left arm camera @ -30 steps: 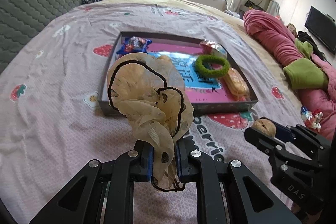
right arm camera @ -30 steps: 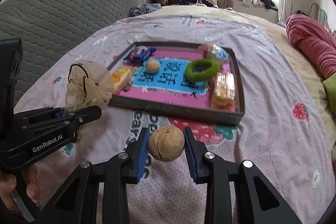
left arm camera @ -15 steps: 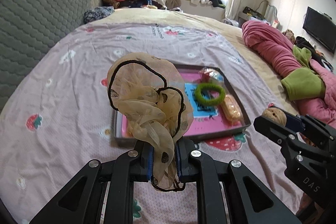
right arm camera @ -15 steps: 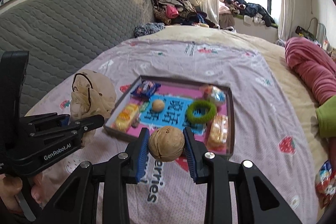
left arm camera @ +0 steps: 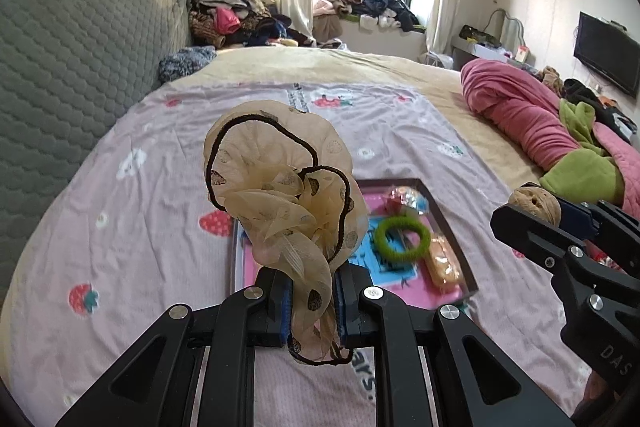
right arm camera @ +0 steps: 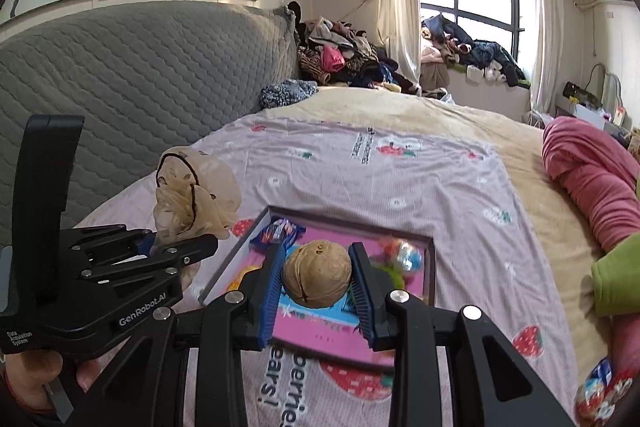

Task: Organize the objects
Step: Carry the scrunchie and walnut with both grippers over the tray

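Closest in, the left gripper [left arm camera: 310,301] has its jaws pinched tight on the tail of a cream chiffon scrunchie [left arm camera: 280,195], and the ruffled bulk with its dark elastic loop stands up above the blue pads. That grip looks thin: only a fold of fabric is caught, so my read is to move it smoothly and avoid any flick that could slide the cloth out.

On the other side, the right gripper [right arm camera: 316,291] holds a walnut [right arm camera: 318,279] with its jaws narrowed onto both sides of the shell. It's round and hard, so it may roll once let go. I'd bring it low over a flat bare patch before easing the pads apart.

Both loads hang in the air above the bed [left arm camera: 132,227], just short of the shallow tray [right arm camera: 430,267] lying on the strawberry-print sheet.

Inside that tray, a green hair tie [left arm camera: 402,239] sits mid-floor, an orange-wrapped snack [left arm camera: 444,261] along the right wall, a shiny candy [left arm camera: 406,199] at the far corner and a blue packet [right arm camera: 280,233] at the far left. Free floor is scarce, so if the tray is the target I'd pick the pink patch near the front edge, and lower one item at a time to keep the grippers from clashing.

Farther off, a pink quilt [left arm camera: 520,115] lies rolled at the bed's right side.
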The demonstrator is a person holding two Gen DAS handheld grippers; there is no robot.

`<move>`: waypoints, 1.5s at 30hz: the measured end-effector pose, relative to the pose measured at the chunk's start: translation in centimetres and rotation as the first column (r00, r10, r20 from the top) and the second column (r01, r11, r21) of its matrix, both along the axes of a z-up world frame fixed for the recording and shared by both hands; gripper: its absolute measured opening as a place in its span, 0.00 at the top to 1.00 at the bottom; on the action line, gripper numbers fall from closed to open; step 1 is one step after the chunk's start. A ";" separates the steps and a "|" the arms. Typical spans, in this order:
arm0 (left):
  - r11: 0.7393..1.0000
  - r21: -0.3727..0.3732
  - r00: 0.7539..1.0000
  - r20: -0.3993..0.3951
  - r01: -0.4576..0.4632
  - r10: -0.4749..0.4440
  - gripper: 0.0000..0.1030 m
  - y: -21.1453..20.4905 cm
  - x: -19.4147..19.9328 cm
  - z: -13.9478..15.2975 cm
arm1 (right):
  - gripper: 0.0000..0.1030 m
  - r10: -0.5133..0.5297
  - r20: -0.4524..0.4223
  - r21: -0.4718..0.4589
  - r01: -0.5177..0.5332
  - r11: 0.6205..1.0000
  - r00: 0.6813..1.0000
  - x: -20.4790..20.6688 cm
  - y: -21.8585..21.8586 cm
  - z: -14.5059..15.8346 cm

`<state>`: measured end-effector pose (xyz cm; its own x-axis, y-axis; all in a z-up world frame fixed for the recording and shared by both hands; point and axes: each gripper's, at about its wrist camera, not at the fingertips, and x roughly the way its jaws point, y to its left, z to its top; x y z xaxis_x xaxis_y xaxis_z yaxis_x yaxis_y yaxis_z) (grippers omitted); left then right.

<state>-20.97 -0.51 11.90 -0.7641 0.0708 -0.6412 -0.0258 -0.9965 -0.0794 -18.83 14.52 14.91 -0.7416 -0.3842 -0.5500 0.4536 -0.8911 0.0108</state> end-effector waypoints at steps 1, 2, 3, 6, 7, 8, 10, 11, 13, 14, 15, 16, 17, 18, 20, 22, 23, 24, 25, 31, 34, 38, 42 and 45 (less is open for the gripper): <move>1.000 0.000 1.000 -0.005 0.001 -0.001 0.84 0.1 -0.4 0.3 | 0.68 0.001 -0.002 -0.002 -0.001 1.000 1.000 -0.3 -0.1 0.1; 1.000 -0.003 1.000 -0.008 0.001 -0.001 0.84 0.2 -0.7 0.5 | 0.68 0.000 -0.006 -0.006 0.000 1.000 1.000 -0.6 -0.1 0.3; 1.000 -0.007 1.000 -0.010 0.003 -0.003 0.84 0.3 -1.1 0.7 | 0.68 -0.001 -0.010 -0.010 0.001 1.000 1.000 -0.8 -0.1 0.4; 1.000 -0.015 1.000 -0.020 0.012 -0.012 0.84 0.6 -2.2 1.2 | 0.68 -0.001 -0.019 -0.020 0.001 1.000 1.000 -1.9 -0.3 0.6; 1.000 -0.017 1.000 -0.024 0.012 -0.013 0.84 0.7 -2.5 1.4 | 0.68 -0.004 -0.023 -0.023 0.003 1.000 1.000 -2.2 -0.3 0.8; 1.000 -0.018 1.000 -0.027 0.013 -0.014 0.84 0.7 -2.9 1.7 | 0.68 -0.004 -0.026 -0.025 0.004 1.000 1.000 -2.5 -0.3 0.9; 1.000 -0.026 0.999 -0.035 0.017 -0.018 0.84 0.9 -3.7 2.3 | 0.68 -0.008 -0.033 -0.030 0.007 1.000 0.999 -3.2 -0.3 1.1; 0.999 -0.028 0.999 -0.042 0.018 -0.020 0.84 0.9 -3.9 2.5 | 0.68 -0.010 -0.042 -0.033 0.008 0.999 0.999 -3.5 -0.3 1.3; 0.999 -0.035 0.998 -0.054 0.016 -0.018 0.84 1.0 -4.5 2.9 | 0.68 -0.014 -0.051 -0.039 0.012 0.999 0.999 -4.0 -0.2 1.5; 0.999 -0.033 0.998 -0.056 0.017 -0.019 0.84 1.0 -4.8 2.8 | 0.68 -0.020 -0.058 -0.042 0.018 0.999 0.998 -4.3 -0.2 1.4; 0.999 -0.032 0.998 -0.056 0.018 -0.020 0.84 1.0 -4.9 2.7 | 0.68 -0.022 -0.060 -0.042 0.020 0.999 0.998 -4.4 -0.2 1.3; 0.999 -0.033 0.998 -0.056 0.018 -0.020 0.84 1.1 -5.2 2.4 | 0.68 -0.023 -0.062 -0.041 0.021 0.999 0.998 -4.6 -0.2 1.0; 0.999 -0.034 0.998 -0.054 0.018 -0.020 0.84 1.1 -5.3 2.1 | 0.68 -0.024 -0.060 -0.042 0.022 0.999 0.998 -4.8 -0.2 0.6; 0.999 -0.031 0.998 -0.057 0.021 -0.023 0.84 1.0 -5.4 1.7 | 0.68 -0.024 -0.059 -0.043 0.021 0.999 0.998 -4.9 -0.3 0.4; 0.999 -0.030 0.999 -0.051 0.018 -0.019 0.84 0.9 -5.6 0.8 | 0.68 -0.020 -0.047 -0.043 0.018 0.999 0.999 -5.2 -0.4 -0.5; 1.000 -0.020 0.999 -0.039 0.022 -0.023 0.84 0.9 -5.8 -0.4 | 0.68 -0.018 -0.038 -0.035 0.017 0.999 0.999 -5.4 -0.7 -1.4; 1.000 -0.013 0.999 -0.031 0.025 -0.025 0.84 0.8 -5.9 -1.0 | 0.68 -0.019 -0.031 -0.032 0.018 0.999 0.999 -5.5 -0.8 -2.0; 1.000 -0.010 0.999 -0.024 0.024 -0.024 0.84 0.9 -6.1 -1.4 | 0.68 -0.020 -0.023 -0.032 0.019 0.999 1.000 -5.5 -0.9 -2.5; 1.000 -0.006 1.000 -0.015 0.023 -0.024 0.84 0.9 -6.2 -2.1 | 0.68 -0.020 -0.018 -0.031 0.019 0.999 1.000 -5.6 -1.0 -2.8; 1.000 0.002 1.000 0.026 0.015 -0.015 0.84 0.8 -7.0 -5.3 | 0.68 -0.019 0.014 -0.014 0.019 1.000 1.000 -6.4 -1.2 -5.3; 1.000 -0.008 0.999 0.044 0.025 -0.024 0.84 1.2 -7.2 -6.8 | 0.68 -0.020 0.033 -0.001 0.020 1.000 0.999 -6.7 -1.1 -6.6; 0.999 -0.014 0.997 0.066 0.043 -0.042 0.84 2.1 -7.5 -8.2 | 0.68 -0.019 0.073 0.021 0.018 1.000 0.997 -7.4 -1.2 -8.5; 0.998 -0.022 0.993 0.100 0.058 -0.056 0.84 2.7 -7.6 -10.0 | 0.68 -0.017 0.101 0.035 0.013 0.999 0.995 -7.8 -1.1 -10.0; 0.998 -0.025 0.992 0.114 0.062 -0.058 0.84 2.7 -7.6 -10.9 | 0.68 -0.015 0.115 0.045 0.010 0.999 0.993 -8.1 -1.1 -10.9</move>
